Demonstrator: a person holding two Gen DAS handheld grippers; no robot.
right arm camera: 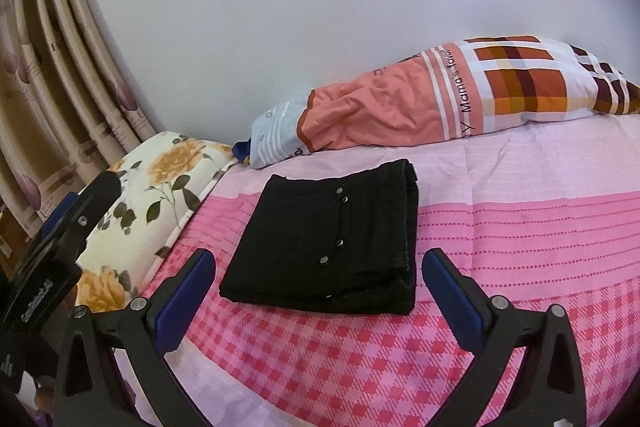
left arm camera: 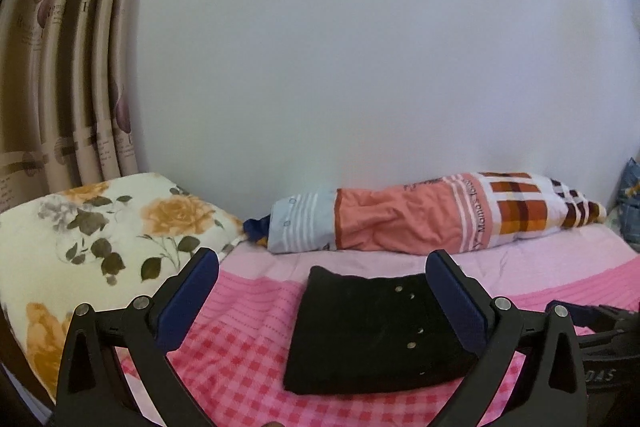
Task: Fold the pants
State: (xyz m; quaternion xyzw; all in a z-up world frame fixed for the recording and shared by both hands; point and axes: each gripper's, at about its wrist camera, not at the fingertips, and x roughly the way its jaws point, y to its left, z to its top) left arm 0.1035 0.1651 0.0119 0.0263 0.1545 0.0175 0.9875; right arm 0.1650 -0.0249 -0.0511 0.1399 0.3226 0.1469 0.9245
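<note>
both tongs stand wide open with nothing between the pads. left tongs (left arm camera: 322,291) frame the pants (left arm camera: 372,331) from the lower edge of the left wrist view without touching them; right tongs (right arm camera: 320,287) do the same in the right wrist view, where the left tool also shows at the lower left. pants (right arm camera: 328,247): a black, compact rectangle of several layers, lying flat at the centre of each frame on the pink checked bed (right arm camera: 520,235), studs facing up, stacked edges visible on the right side. a floral pillow (left arm camera: 100,227) lies at the left and a patchwork bolster (right arm camera: 440,99) against the wall at the upper right, both apart from the pants. judged from the neat, squared bundle and the empty tongs, folding appears complete; at most a small squaring of edges or withdrawal is left.
</note>
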